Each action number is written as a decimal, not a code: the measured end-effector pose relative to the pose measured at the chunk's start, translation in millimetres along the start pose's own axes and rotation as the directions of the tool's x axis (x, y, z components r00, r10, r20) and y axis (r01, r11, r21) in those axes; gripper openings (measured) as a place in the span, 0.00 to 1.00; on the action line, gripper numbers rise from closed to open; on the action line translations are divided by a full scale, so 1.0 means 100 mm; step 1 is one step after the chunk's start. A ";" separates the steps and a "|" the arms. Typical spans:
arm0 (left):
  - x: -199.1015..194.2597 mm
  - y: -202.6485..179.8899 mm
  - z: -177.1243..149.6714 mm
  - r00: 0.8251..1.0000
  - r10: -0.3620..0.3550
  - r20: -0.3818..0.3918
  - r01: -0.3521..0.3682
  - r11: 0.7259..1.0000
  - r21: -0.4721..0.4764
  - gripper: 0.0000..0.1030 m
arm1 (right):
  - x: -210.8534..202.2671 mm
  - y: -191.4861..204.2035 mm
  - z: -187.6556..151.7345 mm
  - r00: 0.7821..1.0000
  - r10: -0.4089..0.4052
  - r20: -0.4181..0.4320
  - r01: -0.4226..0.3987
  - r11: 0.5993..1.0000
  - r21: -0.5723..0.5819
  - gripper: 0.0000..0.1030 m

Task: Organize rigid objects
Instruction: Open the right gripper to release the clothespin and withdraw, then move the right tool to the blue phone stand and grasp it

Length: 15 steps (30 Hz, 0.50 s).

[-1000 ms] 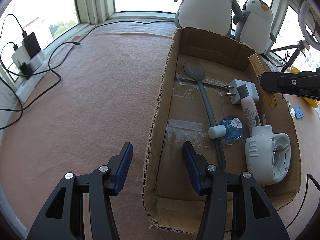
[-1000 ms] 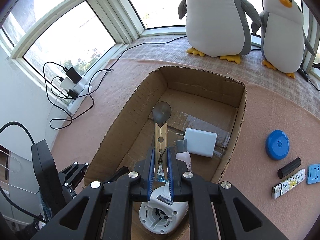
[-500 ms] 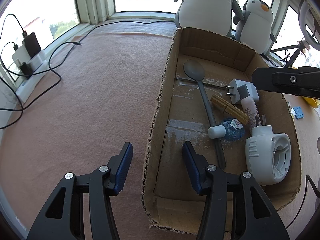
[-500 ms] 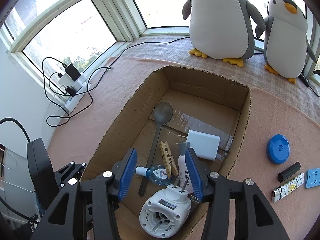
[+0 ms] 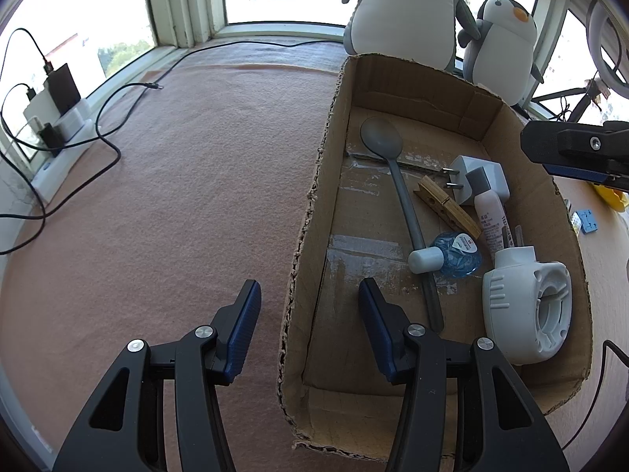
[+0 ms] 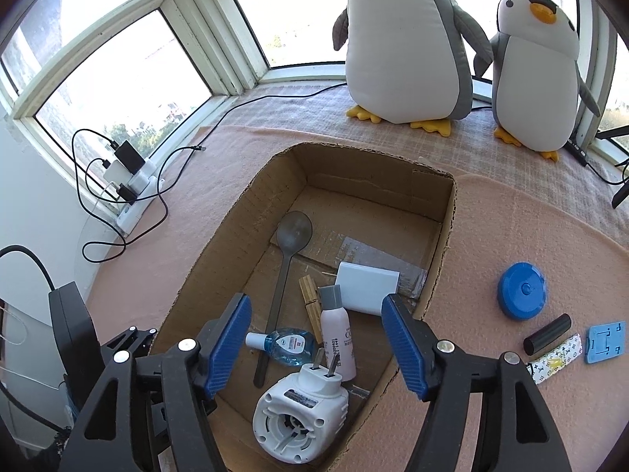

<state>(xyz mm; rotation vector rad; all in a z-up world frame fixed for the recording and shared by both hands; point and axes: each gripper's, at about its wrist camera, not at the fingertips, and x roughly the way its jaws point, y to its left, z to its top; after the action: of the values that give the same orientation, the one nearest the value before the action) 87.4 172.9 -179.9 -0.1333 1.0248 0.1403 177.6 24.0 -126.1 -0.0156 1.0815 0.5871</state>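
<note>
An open cardboard box (image 5: 314, 196) (image 6: 236, 244) on pink felt holds a grey spoon (image 6: 289, 259), a white charger (image 6: 367, 285), a white tube (image 6: 338, 334), a small blue bottle (image 6: 289, 344) and a white plug-in device (image 6: 300, 413). A wooden clothespin (image 5: 448, 208) (image 6: 309, 301) lies loose on the box floor between spoon and tube. My right gripper (image 6: 316, 338) hovers above these things, its jaws opening, nothing pressed between them. My left gripper (image 5: 310, 314) stands open astride the box's left wall without touching it.
Right of the box on the felt lie a blue round lid (image 6: 522, 289), a black cylinder (image 6: 547, 332), a patterned lighter (image 6: 556, 358) and a small blue plate (image 6: 605, 342). Two plush penguins (image 6: 405, 39) stand behind the box. A power strip with cables (image 6: 133, 181) sits by the left window.
My right gripper has opened and let go of the clothespin, which dropped into the box beside the spoon. The left gripper has stayed as it was.
</note>
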 end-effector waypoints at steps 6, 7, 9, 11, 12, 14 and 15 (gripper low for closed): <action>0.00 0.00 0.00 1.000 0.000 0.000 0.000 1.000 0.000 0.50 | -0.13 -0.10 -0.03 1.000 -0.016 0.024 0.015 1.000 0.007 0.63; 0.00 0.00 0.00 1.000 0.000 0.000 0.000 1.000 0.000 0.50 | -0.17 -0.13 -0.04 0.999 -0.024 0.031 0.024 1.000 0.007 0.63; 0.00 0.00 0.00 1.000 -0.001 0.000 0.001 1.000 0.000 0.50 | -0.25 -0.20 -0.07 0.998 -0.040 0.046 0.039 0.999 0.012 0.63; 0.00 0.00 0.00 1.000 0.000 0.000 0.000 1.000 0.000 0.50 | -0.32 -0.29 -0.11 0.997 -0.053 0.057 0.052 0.998 0.023 0.63; 0.00 0.00 0.00 1.000 0.000 0.000 0.000 1.000 0.000 0.50 | -0.36 -0.35 -0.13 0.996 -0.062 0.062 0.060 0.998 0.029 0.63; 0.00 0.00 0.00 1.000 -0.001 0.000 0.001 1.000 0.000 0.50 | -0.44 -0.46 -0.17 0.995 -0.078 0.067 0.076 0.996 0.043 0.63; 0.00 0.00 0.00 1.000 0.000 0.000 0.000 1.000 0.000 0.50 | -0.47 -0.52 -0.19 0.994 -0.086 0.069 0.083 0.995 0.051 0.63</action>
<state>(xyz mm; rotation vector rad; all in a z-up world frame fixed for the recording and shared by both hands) 87.4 172.9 -180.0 -0.1336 1.0244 0.1399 169.4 -46.2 -110.1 0.0017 1.0202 0.4820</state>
